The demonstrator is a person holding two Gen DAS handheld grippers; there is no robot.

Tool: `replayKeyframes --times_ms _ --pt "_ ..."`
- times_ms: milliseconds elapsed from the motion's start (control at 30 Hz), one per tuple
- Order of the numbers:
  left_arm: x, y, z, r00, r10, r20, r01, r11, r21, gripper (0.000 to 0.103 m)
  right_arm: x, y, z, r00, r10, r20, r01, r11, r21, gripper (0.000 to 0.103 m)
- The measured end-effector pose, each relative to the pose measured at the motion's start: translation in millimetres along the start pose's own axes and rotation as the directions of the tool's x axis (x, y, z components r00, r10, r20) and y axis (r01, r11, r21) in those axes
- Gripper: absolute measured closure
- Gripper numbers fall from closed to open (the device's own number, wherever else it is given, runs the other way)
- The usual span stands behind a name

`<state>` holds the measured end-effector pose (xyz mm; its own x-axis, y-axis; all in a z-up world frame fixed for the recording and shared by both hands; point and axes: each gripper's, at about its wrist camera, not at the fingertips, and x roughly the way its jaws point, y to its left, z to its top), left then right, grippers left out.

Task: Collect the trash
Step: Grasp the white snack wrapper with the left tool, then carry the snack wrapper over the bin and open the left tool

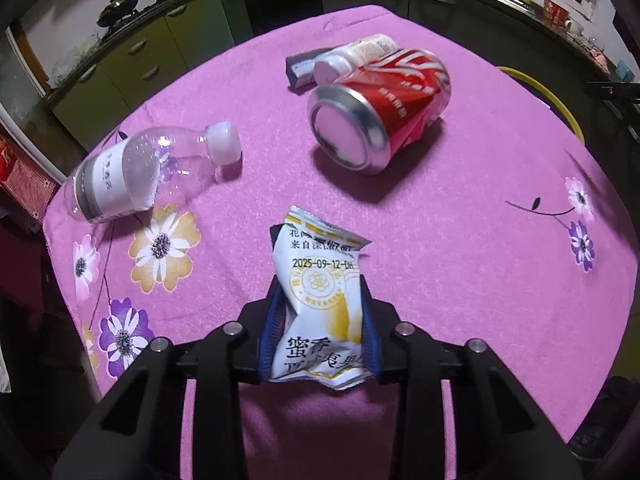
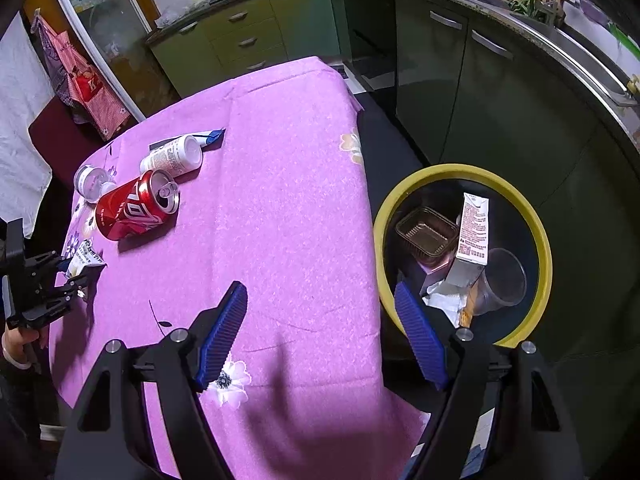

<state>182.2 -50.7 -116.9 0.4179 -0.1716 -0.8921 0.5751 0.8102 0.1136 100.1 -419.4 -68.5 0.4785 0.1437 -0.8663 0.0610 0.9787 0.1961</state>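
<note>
Wrapper, a crinkled white-and-yellow snack packet, sits pinched between the ribbed blue pads of the left gripper, held above the near edge of the table in its pink flowered cloth. The right gripper hangs wide open and empty over the table's right edge, beside the yellow-rimmed bin that holds a carton, a tray and a clear cup. A dented red can, a clear bottle and a white bottle lie on their sides toward the far edge. The thin, slick film looks lightly gripped; it could slide free on the way to the bin, and the round can may roll if nudged.
</note>
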Motion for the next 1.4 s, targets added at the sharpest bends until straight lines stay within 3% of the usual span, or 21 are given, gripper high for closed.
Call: replayKeyframes --times_ms 233,433,733,800,933,1033,1167,1300,1400 --pt "-35 -27 17 0.996 -0.067 0.055 0.064 0.996 0.058 0.069 -13 -10 -4 0.999 -0.002 0.036 0.001 1.000 0.019 0.027" --pt "-54 -76 60 0.980 -0.186 0.066 0.173 0.971 0.163 0.069 -34 -26 -11 0.997 -0.024 0.071 0.021 0.999 0.046 0.027" --pt "-42 -206 160 0.932 -0.361 0.032 0.321 0.865 0.385 0.069 -100 -85 -55 0.973 -0.134 0.190 0.105 0.982 0.156 0.027" --pt "-27 -242 184 0.914 -0.405 0.006 0.366 0.832 0.417 0.069 -107 -97 -65 0.969 -0.144 0.199 0.109 0.978 0.180 0.027" --pt "8 -305 211 0.896 -0.442 -0.052 0.414 0.786 0.459 0.069 -115 -122 -85 0.968 -0.155 0.197 0.109 0.968 0.225 0.027" --pt "35 -343 219 0.897 -0.433 -0.087 0.417 0.767 0.487 0.069 -115 -138 -95 0.970 -0.154 0.187 0.104 0.961 0.256 0.027" --pt "67 -376 224 0.925 -0.371 -0.080 0.355 0.773 0.525 0.068 -112 -153 -109 0.973 -0.149 0.174 0.093 0.952 0.291 0.027" --pt "83 -379 230 0.940 -0.336 -0.062 0.316 0.789 0.527 0.043 -106 -162 -118 0.978 -0.135 0.157 0.081 0.948 0.309 0.027" --pt "71 -363 231 0.931 -0.363 -0.037 0.331 0.799 0.503 0.040 -105 -163 -120 0.980 -0.131 0.151 0.078 0.946 0.316 0.027"
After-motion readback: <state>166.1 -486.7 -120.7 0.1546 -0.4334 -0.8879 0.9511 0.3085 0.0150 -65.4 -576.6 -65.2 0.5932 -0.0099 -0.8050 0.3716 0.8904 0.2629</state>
